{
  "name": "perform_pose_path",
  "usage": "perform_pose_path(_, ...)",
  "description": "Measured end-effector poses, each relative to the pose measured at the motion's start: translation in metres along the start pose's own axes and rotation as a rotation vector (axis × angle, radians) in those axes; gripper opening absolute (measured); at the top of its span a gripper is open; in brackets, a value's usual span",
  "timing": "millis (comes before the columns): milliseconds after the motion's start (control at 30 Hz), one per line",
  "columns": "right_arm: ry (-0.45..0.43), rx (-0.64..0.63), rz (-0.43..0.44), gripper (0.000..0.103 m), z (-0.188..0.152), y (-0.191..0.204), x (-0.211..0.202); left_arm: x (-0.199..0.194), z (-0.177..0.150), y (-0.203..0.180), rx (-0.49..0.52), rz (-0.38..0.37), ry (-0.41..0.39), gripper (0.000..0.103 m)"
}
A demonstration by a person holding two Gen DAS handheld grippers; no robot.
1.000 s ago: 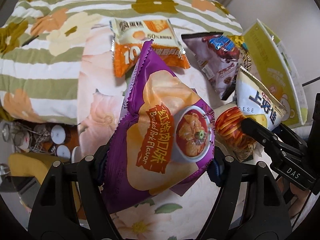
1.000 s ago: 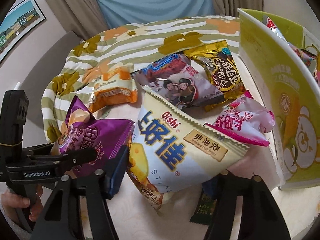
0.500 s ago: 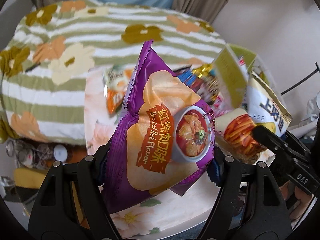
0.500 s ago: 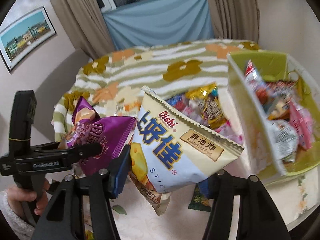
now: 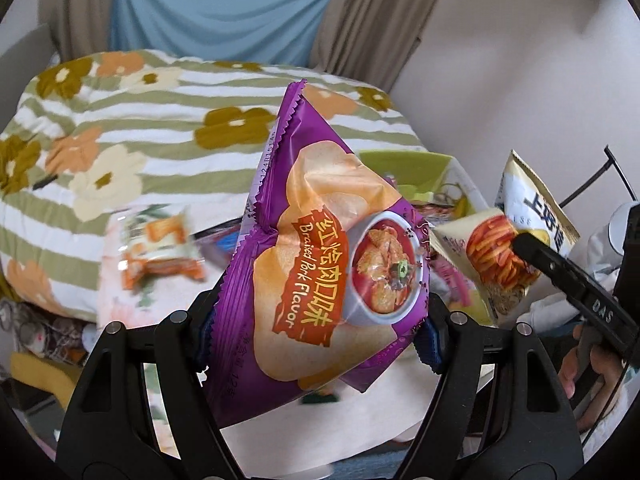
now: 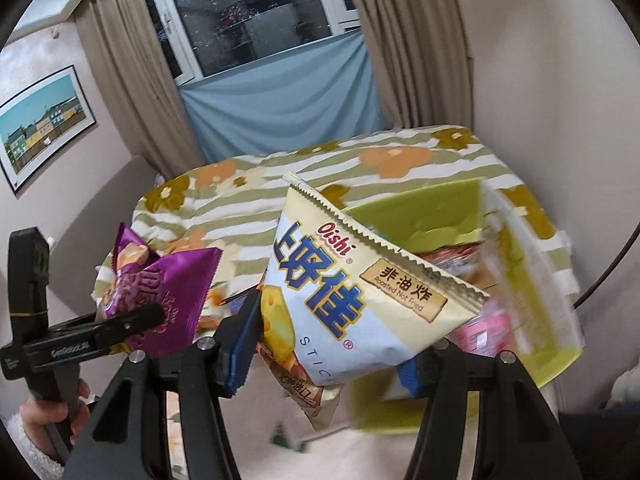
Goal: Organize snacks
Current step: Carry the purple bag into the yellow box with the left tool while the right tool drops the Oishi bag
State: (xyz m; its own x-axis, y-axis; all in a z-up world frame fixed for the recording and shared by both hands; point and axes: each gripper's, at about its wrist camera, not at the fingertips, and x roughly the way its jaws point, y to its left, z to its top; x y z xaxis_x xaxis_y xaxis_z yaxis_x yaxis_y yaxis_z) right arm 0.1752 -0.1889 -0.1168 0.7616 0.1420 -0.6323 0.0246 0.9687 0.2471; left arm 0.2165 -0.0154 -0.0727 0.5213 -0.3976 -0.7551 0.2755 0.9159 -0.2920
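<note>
My left gripper [image 5: 320,320] pinches the purple braised-pork chip bag [image 5: 320,264], my right gripper [image 6: 328,356] the Oishi cheese sticks bag [image 6: 352,300]; either slick bag could slip short of the green box [image 6: 532,280].

Both hand-held grippers have risen, lifting the purple chip bag [image 5: 320,264] and Oishi bag [image 6: 352,300] higher. The green box [image 6: 532,280] now lies below.
</note>
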Motion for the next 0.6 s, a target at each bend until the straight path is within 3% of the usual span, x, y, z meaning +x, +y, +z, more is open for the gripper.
perform_pose_path(333,0.001,0.021,-0.021,0.054,0.022,-0.101,-0.011,0.074,0.014,-0.116,0.023,-0.029,0.042,0.073)
perform_pose_path(600,0.023,0.000,-0.023,0.054,0.044,-0.149,-0.005,0.134,0.018,-0.164,0.008,-0.025,0.112,0.073)
